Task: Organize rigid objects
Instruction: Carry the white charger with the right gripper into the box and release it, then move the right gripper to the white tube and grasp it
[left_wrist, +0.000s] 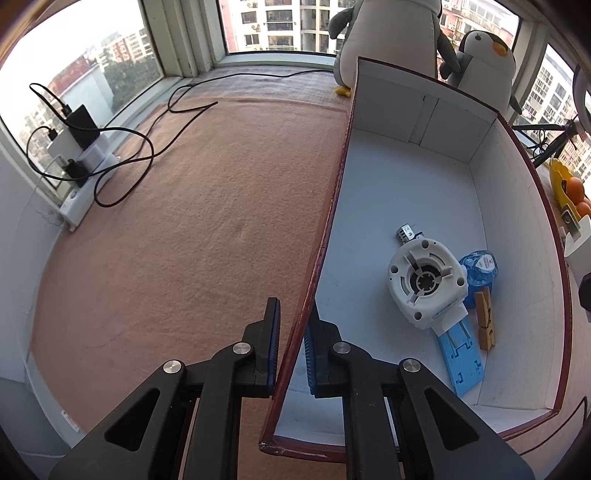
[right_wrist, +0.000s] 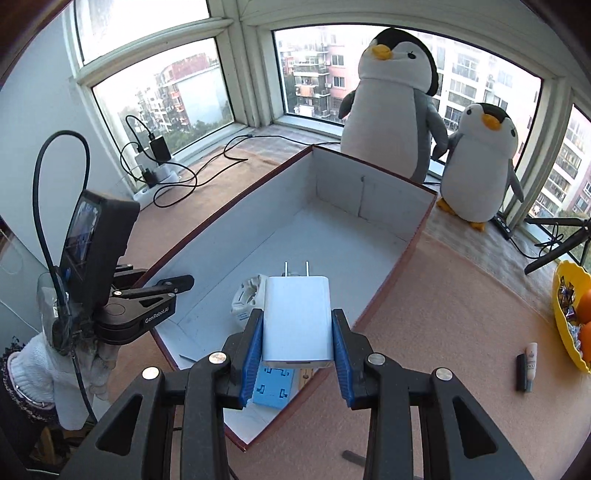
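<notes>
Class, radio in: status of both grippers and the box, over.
Left gripper shut on red-edged white box wall. Right gripper holds white plug charger above box. Nothing blocking drop.

Two plush penguins (right_wrist: 391, 107), yellow bowl (right_wrist: 569, 317)

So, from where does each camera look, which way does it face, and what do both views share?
Left wrist: sits on the left tongs, faces down along the box wall, which the tongs clamp; shows the white device inside.
Right wrist: sits on the right tongs, faces down over the box's near end; the tongs grip a white charger; the left tongs and a gloved hand show at the left.
Shared: box, white device, two plush penguins, cables.
</notes>
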